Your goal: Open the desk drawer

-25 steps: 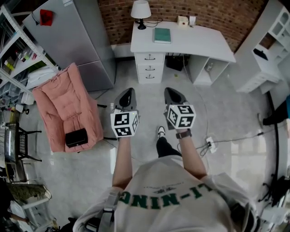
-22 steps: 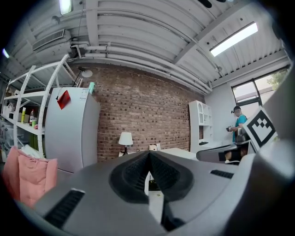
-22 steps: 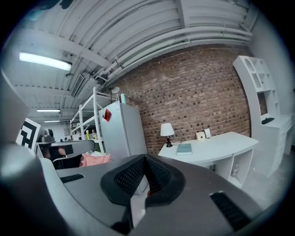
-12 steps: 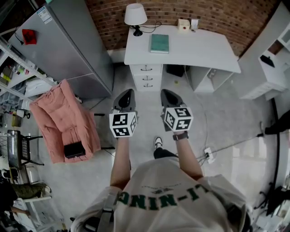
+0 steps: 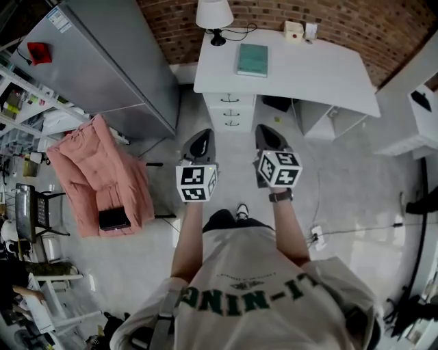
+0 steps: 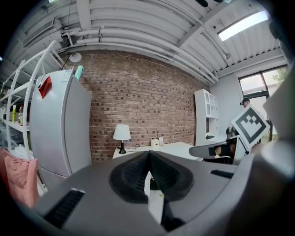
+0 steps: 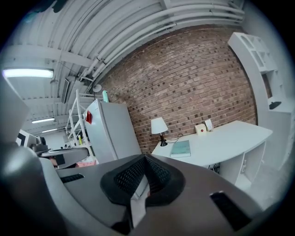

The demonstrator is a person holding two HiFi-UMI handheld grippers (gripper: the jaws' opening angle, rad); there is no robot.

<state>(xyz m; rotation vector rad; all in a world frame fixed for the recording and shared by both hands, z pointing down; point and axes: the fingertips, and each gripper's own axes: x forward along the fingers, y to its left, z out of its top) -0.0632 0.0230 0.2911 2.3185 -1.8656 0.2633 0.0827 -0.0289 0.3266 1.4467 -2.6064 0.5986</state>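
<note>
The drawer (image 5: 233, 100) to be opened is the top of a stack of three under the left end of the white counter (image 5: 308, 68), which stands against the brick wall (image 5: 356, 20). All three drawer fronts sit flush with the stack, each with its small handle showing, so none has been pulled out and the task proper is not yet begun. On the counter are a lamp (image 5: 213, 14) at the back left corner, a green book (image 5: 252, 59) just right of it, and a small white box (image 5: 293, 29) near the wall. The left hand-held gripper (image 5: 202, 134) and the right hand-held gripper (image 5: 264, 128) are held out side by side over bare floor, short of the drawers and touching nothing. In its own view each has its jaws pressed together with nothing between them. What seems left is the whole job: close the gap, spread one pair of jaws, take a handle and pull. A grey fridge (image 5: 102, 68) stands left of the counter, with a pink armchair (image 5: 96, 164) nearer the person.
</note>
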